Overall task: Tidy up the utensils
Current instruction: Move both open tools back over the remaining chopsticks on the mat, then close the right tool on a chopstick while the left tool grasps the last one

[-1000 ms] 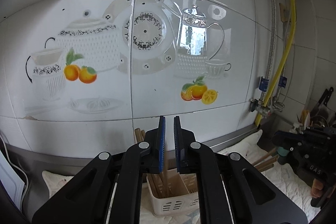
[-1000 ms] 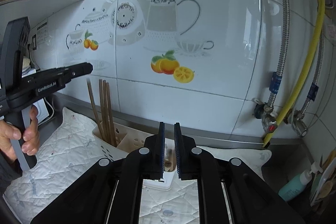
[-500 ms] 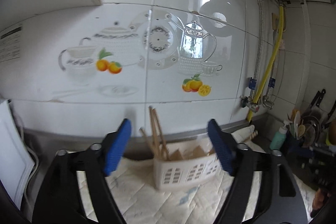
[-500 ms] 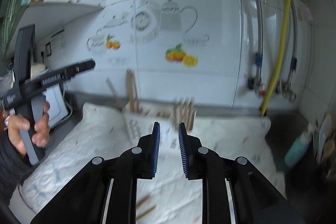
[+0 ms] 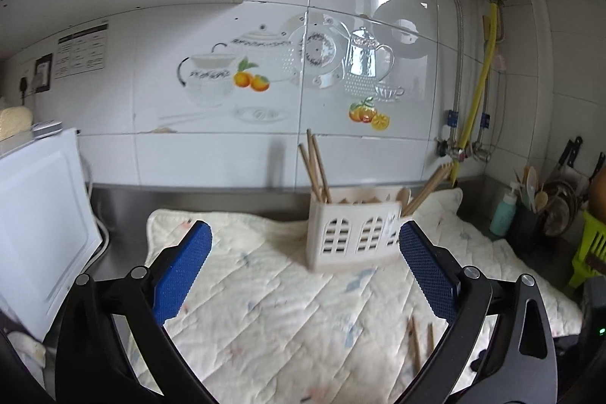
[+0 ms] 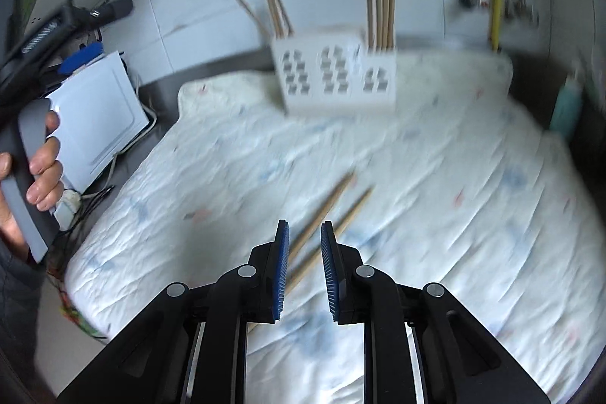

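**A:** Where are the utensils?

**B:** A white slotted caddy (image 5: 354, 237) stands on the far side of a quilted cloth (image 5: 288, 309) over the tabletop, with wooden chopsticks (image 5: 314, 163) upright in it. Two loose chopsticks (image 6: 329, 211) lie on the cloth, nearer.

**A:** And the grippers?

**B:** The left gripper (image 5: 303, 271) has just been opening; its jaws are spread wide, empty. The right gripper (image 6: 305, 271) hangs over the loose pair, jaws narrowly parted, seemingly pinching nothing, though the view is blurred.
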